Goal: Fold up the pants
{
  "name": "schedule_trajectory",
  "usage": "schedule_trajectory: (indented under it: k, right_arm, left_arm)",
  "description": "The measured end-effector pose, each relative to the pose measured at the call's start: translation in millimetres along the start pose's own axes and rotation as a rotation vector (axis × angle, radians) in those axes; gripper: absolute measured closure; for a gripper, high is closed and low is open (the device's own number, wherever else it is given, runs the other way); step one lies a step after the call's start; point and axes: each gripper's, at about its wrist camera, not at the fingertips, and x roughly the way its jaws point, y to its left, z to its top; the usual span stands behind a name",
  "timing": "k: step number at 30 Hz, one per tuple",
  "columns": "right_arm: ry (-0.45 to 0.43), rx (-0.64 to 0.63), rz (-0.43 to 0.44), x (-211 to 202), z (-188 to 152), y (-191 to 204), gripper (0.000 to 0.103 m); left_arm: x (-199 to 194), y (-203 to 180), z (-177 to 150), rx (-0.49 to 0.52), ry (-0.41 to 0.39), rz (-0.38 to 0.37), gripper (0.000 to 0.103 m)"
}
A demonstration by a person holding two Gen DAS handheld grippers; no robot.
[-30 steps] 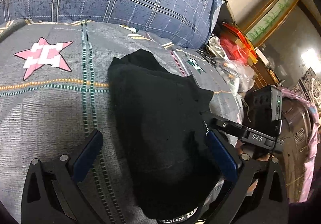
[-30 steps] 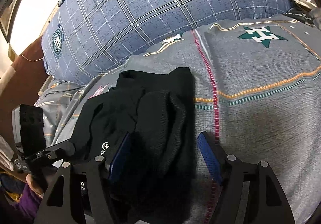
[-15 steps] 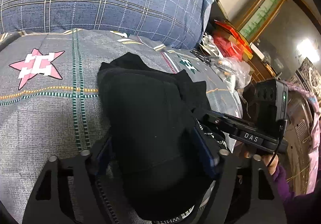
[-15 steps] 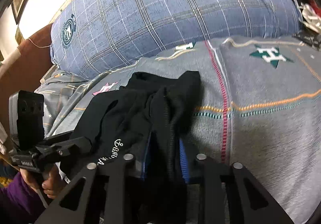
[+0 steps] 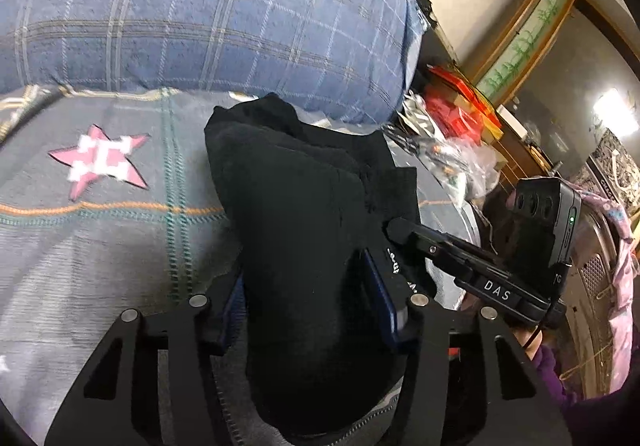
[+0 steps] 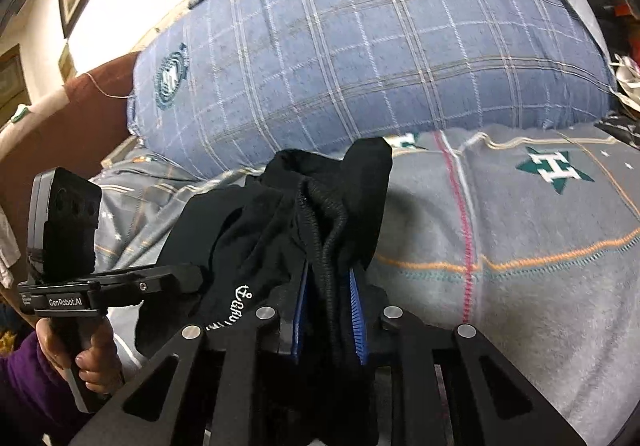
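Note:
The black pants (image 5: 296, 214) lie bunched in a thick folded bundle on the grey bed cover. My left gripper (image 5: 312, 306) is shut on the near end of the bundle, blue pads pressed on both sides. My right gripper (image 6: 328, 310) is shut on the ribbed waistband edge of the pants (image 6: 320, 230), lifted a little off the cover. Each gripper shows in the other's view: the right one (image 5: 480, 274) at the pants' right side, the left one (image 6: 100, 286) at their left. White lettering shows on the fabric.
A large blue plaid pillow (image 6: 360, 58) lies just behind the pants. The grey bed cover (image 6: 520, 266) with star patches spreads to both sides. Red boxes and plastic bags (image 5: 452, 126) crowd the bedside at the right; a wooden headboard edge (image 6: 48, 118) lies left.
Both grippers went from open around the pants to shut on them. The pants have been gathered and raised a little, moving toward the pillow.

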Motion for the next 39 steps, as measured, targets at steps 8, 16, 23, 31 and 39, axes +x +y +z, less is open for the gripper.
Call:
schedule_trajectory:
  k: [8, 16, 23, 31, 39]
  right_arm:
    - [-0.009, 0.004, 0.072, 25.1, 16.2, 38.3, 0.084]
    - [0.044, -0.048, 0.065, 75.6, 19.7, 79.7, 0.084]
    - [0.113, -0.117, -0.078, 102.2, 5.4, 85.1, 0.069]
    - [0.054, -0.193, -0.139, 81.6, 4.4, 93.7, 0.058]
    - [-0.011, -0.212, -0.192, 65.0, 10.4, 95.9, 0.051]
  left_arm:
    - [-33.7, 20.4, 9.7, -0.042, -0.056, 0.138, 0.050]
    - [-33.3, 63.2, 7.3, -0.132, -0.022, 0.302, 0.050]
    - [-24.7, 77.6, 0.9, -0.188, 0.031, 0.362, 0.043]
    - [-37.3, 58.0, 7.6, -0.086, -0.034, 0.458, 0.041]
    - [-43.2, 49.3, 8.7, -0.008, -0.087, 0.542, 0.036]
